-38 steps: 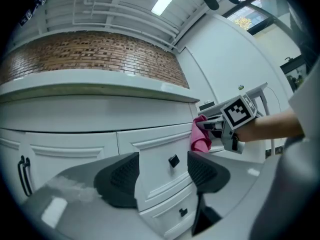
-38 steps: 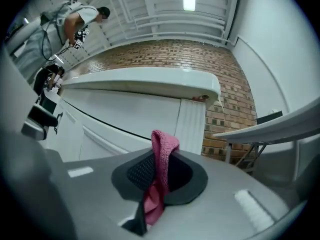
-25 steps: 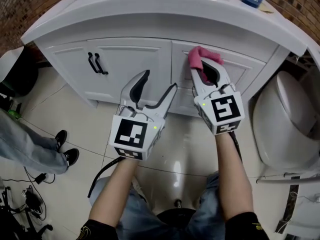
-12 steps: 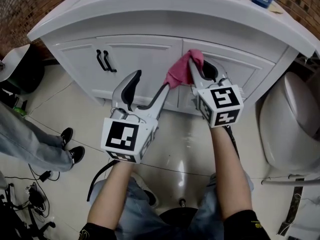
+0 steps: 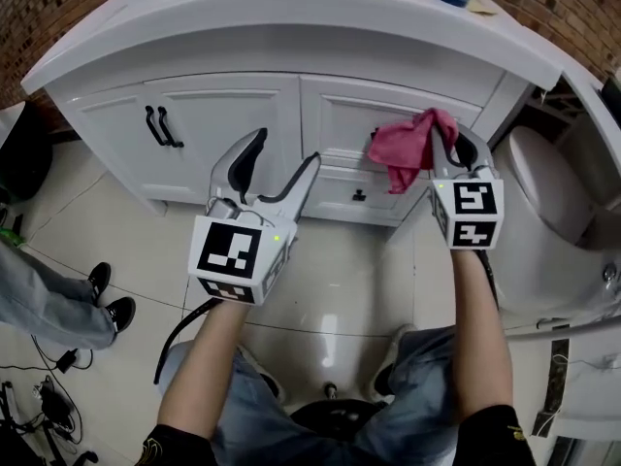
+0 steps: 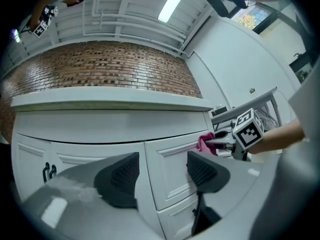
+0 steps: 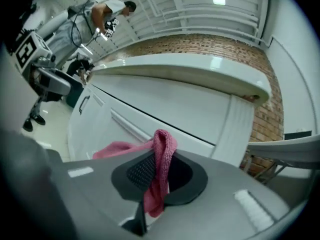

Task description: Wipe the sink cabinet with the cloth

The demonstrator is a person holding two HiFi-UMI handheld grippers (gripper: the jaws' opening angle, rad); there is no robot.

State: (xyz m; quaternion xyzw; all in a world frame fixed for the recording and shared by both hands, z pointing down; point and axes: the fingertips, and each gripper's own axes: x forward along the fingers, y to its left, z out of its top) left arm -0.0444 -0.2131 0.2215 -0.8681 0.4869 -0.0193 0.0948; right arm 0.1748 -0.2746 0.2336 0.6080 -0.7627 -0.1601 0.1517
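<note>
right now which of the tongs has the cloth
The right tongs, shut on the pink cloth; the left tongs are open with nothing between them.

Brick wall (image 6: 100,66) ahead of me, plain white wall (image 6: 235,69) to its right. Strip light (image 6: 175,1) on slatted ceiling (image 6: 125,11), window (image 6: 247,16) high up. Glossy pale tile floor (image 5: 359,280) under me. White toilet (image 5: 548,226) at my right. Black cables (image 5: 60,357) on floor, left.
</note>
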